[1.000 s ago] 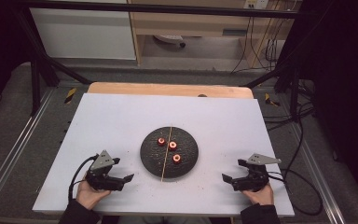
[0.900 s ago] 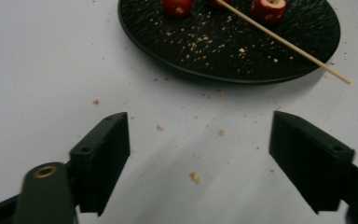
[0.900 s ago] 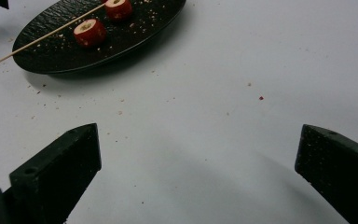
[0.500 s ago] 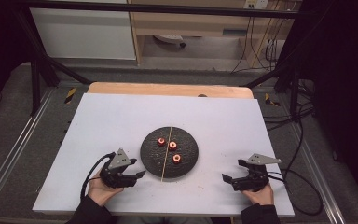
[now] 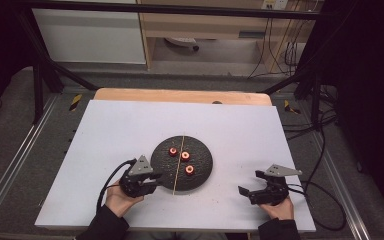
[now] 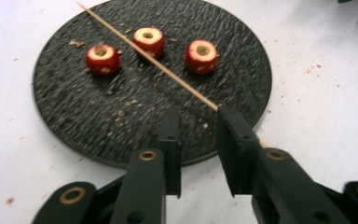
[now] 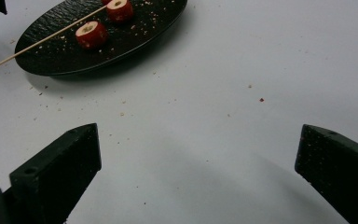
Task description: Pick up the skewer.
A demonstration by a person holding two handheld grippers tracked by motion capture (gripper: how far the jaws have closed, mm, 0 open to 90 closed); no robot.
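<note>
The white table (image 5: 130, 130) carries a round black plate (image 5: 202, 172) near the middle of its near edge, within reach of both hands. A thin wooden skewer (image 5: 180, 165) lies straight across the plate, its near end jutting past the rim toward the near edge, which leaves a free tip to grab. Three cored red fruit pieces (image 6: 148, 40) sit on the plate's far half, one touching the skewer and one on either side of it, probably laid out for threading.

The left gripper (image 5: 155, 181) sits at the plate's near-left rim; its jaws have just been closing and now stand narrowly apart around the skewer's near end, the right one at the stick, not visibly clamped. The right gripper (image 5: 245, 192) rests by the near right corner, well away from the plate, jaws wide apart and empty, seemingly waiting its turn.
</note>
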